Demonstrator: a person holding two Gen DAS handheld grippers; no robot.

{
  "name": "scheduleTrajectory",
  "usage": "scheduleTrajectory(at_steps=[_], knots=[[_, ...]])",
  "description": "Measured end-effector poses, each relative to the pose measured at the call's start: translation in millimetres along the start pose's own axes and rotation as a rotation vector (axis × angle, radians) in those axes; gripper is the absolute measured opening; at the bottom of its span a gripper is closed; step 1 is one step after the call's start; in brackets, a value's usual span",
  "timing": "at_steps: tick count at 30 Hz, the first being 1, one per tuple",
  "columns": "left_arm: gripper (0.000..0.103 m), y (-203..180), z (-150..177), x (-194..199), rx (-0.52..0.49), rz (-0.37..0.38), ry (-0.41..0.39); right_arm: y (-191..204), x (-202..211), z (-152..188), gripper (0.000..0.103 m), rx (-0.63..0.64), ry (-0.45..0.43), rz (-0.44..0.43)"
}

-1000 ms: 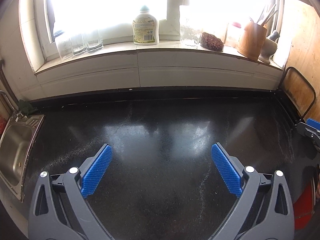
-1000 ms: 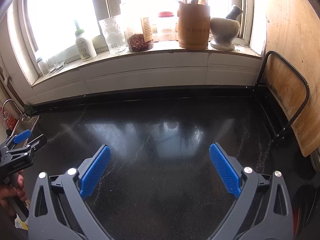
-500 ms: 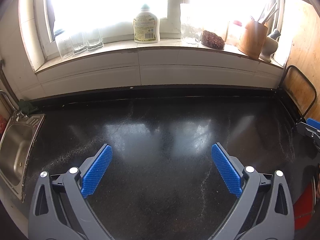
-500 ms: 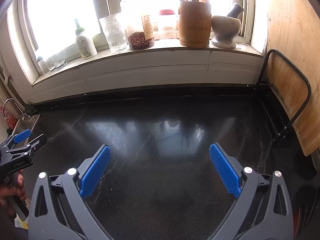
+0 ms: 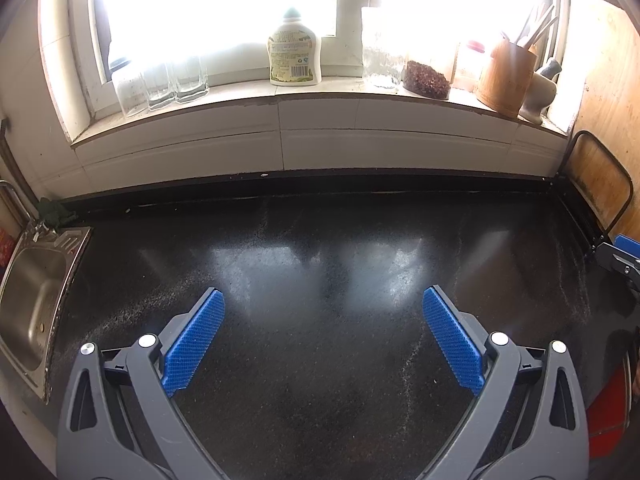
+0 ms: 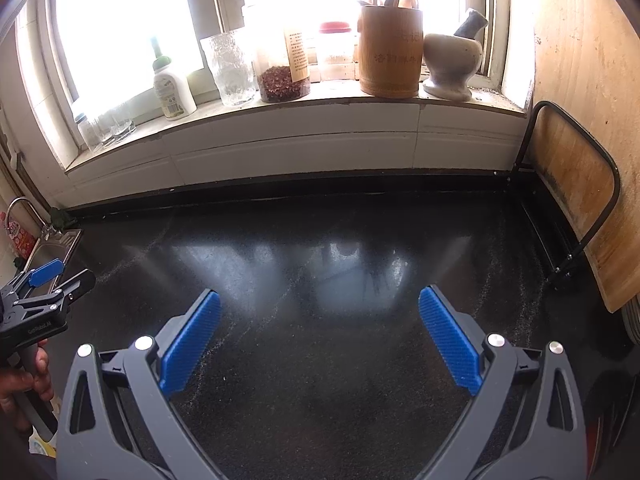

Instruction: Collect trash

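No trash shows on the black countertop (image 5: pixel 320 264) in either view. My left gripper (image 5: pixel 322 340) is open and empty above the counter; it also shows at the left edge of the right wrist view (image 6: pixel 44 292), held by a hand. My right gripper (image 6: pixel 319 338) is open and empty above the counter (image 6: pixel 320 264); its tip shows at the right edge of the left wrist view (image 5: pixel 620 256).
A steel sink (image 5: pixel 32 304) sits at the left. The windowsill holds glasses (image 5: pixel 160 80), a soap bottle (image 5: pixel 294 56), jars (image 6: pixel 280 72), a wooden utensil holder (image 6: pixel 390 52) and a mortar (image 6: pixel 450 64). A cutting board in a rack (image 6: pixel 572 200) leans at the right. Something red (image 5: pixel 604 412) lies at the lower right.
Both views have tilted down slightly, so the windowsill sits a little lower in frame. Both grippers stay open.
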State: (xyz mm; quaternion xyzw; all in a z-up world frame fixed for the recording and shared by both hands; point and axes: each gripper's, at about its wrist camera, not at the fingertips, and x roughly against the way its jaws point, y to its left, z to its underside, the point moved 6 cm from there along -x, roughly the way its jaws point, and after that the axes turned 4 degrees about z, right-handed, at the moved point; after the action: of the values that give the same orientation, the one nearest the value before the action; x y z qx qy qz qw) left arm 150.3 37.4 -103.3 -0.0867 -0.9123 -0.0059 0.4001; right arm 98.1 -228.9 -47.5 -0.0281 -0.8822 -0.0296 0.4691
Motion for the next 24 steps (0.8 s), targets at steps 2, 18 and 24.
scheduleTrajectory(at_steps=[2,18,24], knots=[[0.096,0.0,0.2,0.2,0.001,0.001,0.001,-0.1,-0.2,0.0,0.096,0.0,0.0,0.002],[0.096,-3.0,3.8,4.5,0.012,0.002,0.004,-0.8,4.9,3.6,0.096,-0.004,-0.001,0.001],[0.096,-7.1,3.0,4.9,0.013,0.013,0.009,-3.0,6.4,3.1,0.096,-0.011,0.0,0.0]])
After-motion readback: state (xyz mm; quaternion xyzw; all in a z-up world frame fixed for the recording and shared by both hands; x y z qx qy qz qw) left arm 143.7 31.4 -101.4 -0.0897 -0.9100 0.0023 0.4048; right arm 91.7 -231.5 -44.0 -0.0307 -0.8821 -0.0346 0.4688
